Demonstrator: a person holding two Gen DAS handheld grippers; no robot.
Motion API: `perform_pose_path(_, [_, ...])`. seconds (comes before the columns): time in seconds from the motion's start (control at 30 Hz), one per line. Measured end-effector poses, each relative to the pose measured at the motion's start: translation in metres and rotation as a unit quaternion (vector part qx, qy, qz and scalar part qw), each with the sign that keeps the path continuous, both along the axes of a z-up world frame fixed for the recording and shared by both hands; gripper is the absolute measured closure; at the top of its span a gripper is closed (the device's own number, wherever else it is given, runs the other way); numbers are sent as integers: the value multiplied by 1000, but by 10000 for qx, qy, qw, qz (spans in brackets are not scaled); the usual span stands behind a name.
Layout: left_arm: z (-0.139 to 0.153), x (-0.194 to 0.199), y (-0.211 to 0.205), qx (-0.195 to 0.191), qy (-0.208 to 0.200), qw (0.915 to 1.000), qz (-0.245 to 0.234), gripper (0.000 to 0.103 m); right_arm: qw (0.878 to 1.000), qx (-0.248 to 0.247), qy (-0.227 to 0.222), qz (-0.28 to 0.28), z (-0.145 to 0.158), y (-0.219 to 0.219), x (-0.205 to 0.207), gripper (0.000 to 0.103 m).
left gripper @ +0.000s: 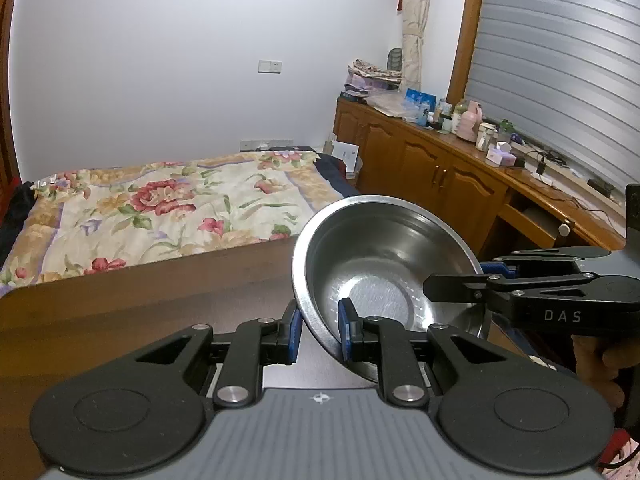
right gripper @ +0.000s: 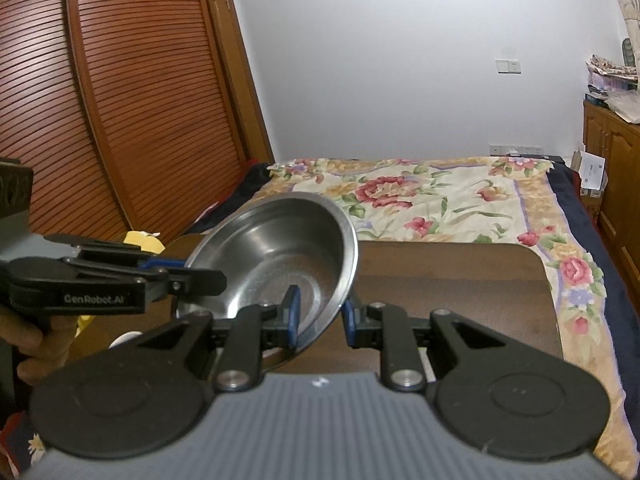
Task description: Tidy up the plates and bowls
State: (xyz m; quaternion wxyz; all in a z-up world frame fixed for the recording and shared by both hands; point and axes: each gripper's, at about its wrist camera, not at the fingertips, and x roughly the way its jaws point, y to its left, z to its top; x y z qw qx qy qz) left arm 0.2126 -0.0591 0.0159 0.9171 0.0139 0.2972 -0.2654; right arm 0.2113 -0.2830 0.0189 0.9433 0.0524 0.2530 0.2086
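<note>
A steel bowl (left gripper: 384,256) is tilted above the brown table (left gripper: 140,312), its opening turned toward both cameras. My left gripper (left gripper: 319,334) is shut on the bowl's near rim, one blue pad inside and one outside. My right gripper (left gripper: 476,280) comes in from the right and is shut on the opposite rim. In the right wrist view the bowl (right gripper: 280,248) sits between the right gripper's (right gripper: 320,318) pads, and the left gripper (right gripper: 196,276) clamps its left rim. A second steel rim (right gripper: 276,360) peeks out under the bowl; what it belongs to is hidden.
Behind the table (right gripper: 460,280) lies a bed with a floral quilt (left gripper: 168,208). A wooden cabinet (left gripper: 432,168) topped with bottles and boxes runs along the right. Slatted wooden doors (right gripper: 140,100) stand at the left. A hand (left gripper: 596,364) holds the right gripper.
</note>
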Motion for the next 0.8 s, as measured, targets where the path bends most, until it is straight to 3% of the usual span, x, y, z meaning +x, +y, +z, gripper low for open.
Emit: perform_pose_path(0.8, [-16,-68,28,-26,13,9998,-178,82,9998,208,-37,50,-22,16,-59,79])
